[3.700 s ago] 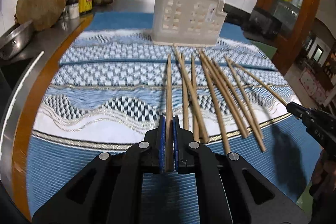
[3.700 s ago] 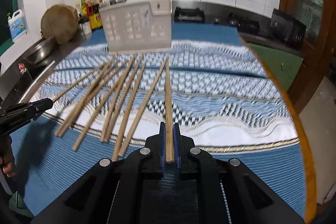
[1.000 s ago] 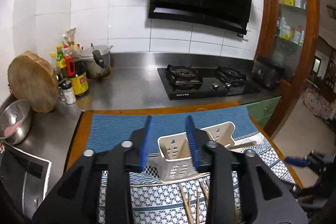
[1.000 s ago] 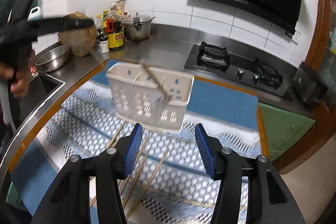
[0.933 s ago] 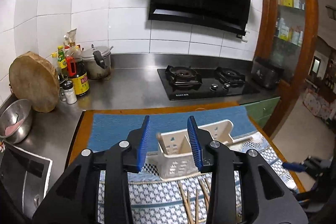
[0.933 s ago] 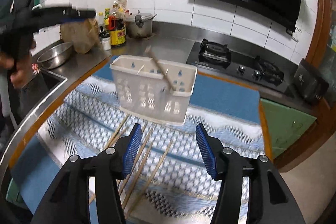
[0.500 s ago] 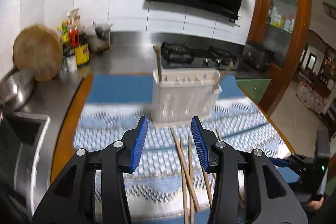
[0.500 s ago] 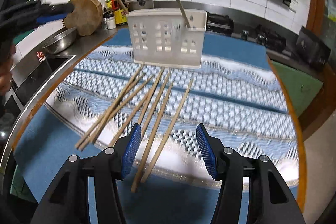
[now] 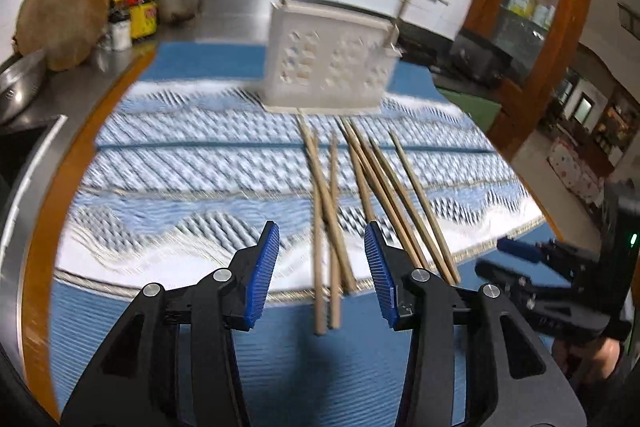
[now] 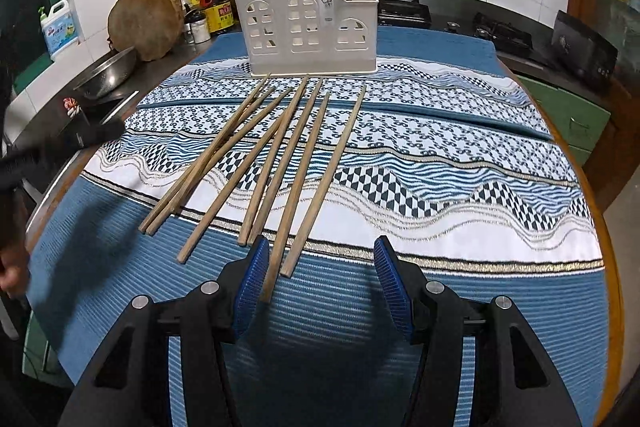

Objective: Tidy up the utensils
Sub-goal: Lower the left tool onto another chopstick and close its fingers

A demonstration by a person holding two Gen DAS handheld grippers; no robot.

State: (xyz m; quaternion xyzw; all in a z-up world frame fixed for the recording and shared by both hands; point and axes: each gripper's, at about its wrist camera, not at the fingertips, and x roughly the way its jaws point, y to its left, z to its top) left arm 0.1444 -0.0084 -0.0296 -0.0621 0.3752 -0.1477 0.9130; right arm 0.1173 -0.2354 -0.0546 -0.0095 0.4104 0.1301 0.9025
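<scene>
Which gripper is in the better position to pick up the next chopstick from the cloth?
Probably right. The open right gripper already has the near ends of two chopsticks between its jaws. The open left gripper also frames chopsticks, but its view is blurred.

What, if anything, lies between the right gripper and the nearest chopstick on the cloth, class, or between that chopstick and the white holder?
Nothing visible blocks either. The right gripper is open just above the near ends of the loose chopsticks. Beyond them only patterned cloth leads to the white holder, which already has two chopsticks standing in it. The other chopsticks lie alongside, some crossing.
</scene>
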